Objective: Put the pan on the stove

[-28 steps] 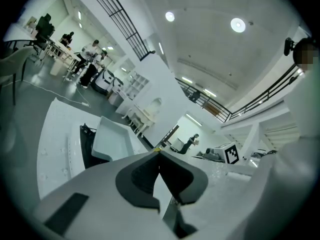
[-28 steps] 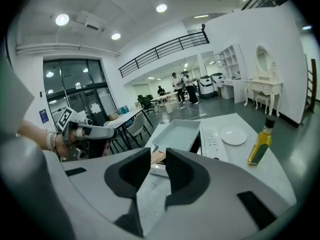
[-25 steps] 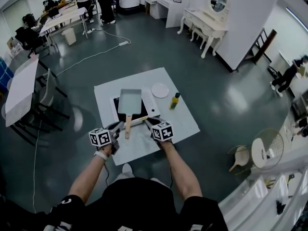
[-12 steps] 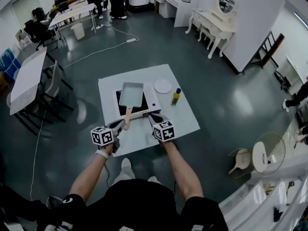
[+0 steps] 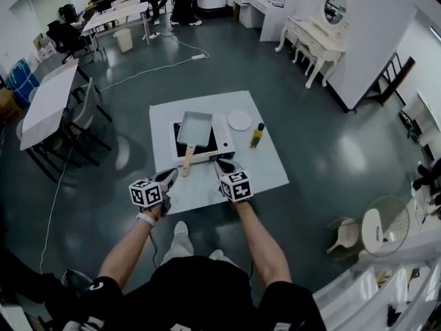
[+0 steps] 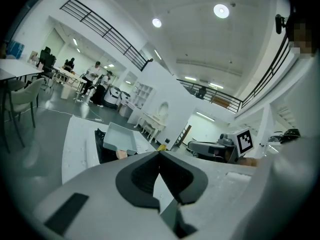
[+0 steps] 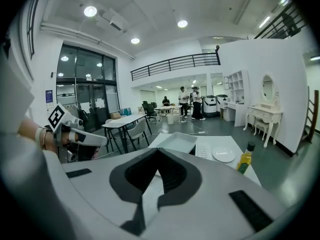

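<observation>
The rectangular pale grey pan (image 5: 195,128) rests on the black stove (image 5: 207,143), its wooden handle (image 5: 187,161) pointing toward me. In the left gripper view the pan (image 6: 119,137) lies ahead on the left. In the right gripper view the pan (image 7: 176,142) sits straight ahead. My left gripper (image 5: 169,177) hovers just left of the handle's end, shut and empty. My right gripper (image 5: 221,165) is near the stove's front right corner, also shut with nothing in it. Neither one touches the pan.
The stove stands on a white table (image 5: 262,167), with a white plate (image 5: 240,121) and a yellow oil bottle (image 5: 256,135) to its right. Other tables and chairs (image 5: 48,109) stand to the left, and people work at the far end of the room.
Both grippers have drawn back from the pan handle toward me. The pan stays put on the stove.
</observation>
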Available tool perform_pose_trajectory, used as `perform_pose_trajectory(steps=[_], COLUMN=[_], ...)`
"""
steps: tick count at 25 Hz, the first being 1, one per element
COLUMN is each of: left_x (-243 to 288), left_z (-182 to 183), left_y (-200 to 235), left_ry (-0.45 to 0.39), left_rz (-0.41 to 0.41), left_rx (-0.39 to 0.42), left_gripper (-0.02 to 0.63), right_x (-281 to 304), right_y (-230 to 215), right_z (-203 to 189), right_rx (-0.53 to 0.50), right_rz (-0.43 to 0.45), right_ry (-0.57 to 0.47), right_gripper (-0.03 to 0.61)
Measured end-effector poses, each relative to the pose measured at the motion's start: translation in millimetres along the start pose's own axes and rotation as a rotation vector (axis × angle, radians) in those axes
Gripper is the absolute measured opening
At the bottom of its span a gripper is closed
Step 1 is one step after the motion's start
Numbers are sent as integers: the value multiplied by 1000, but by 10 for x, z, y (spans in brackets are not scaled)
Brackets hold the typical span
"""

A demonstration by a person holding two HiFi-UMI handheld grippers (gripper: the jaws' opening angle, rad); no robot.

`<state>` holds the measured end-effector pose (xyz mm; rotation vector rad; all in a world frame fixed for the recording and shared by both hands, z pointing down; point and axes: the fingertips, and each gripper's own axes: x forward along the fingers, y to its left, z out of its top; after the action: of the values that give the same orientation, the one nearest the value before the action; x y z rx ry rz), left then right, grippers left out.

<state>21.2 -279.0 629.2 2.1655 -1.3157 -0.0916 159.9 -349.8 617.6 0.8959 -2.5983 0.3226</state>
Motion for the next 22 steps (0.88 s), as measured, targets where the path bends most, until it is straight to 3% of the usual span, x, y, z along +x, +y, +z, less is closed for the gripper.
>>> perform_pose_trajectory(steps=[22], left_x=[-406], left_z=[-242], left_y=[-263], left_ry=[-27], left_rz=[34], left_rx=[10], left_gripper=[-2], right_x=[-306], right_y=[308], right_z=[-90], right_rx=[-25], right_rz=[21], right_ry=[-12], right_gripper=[-3])
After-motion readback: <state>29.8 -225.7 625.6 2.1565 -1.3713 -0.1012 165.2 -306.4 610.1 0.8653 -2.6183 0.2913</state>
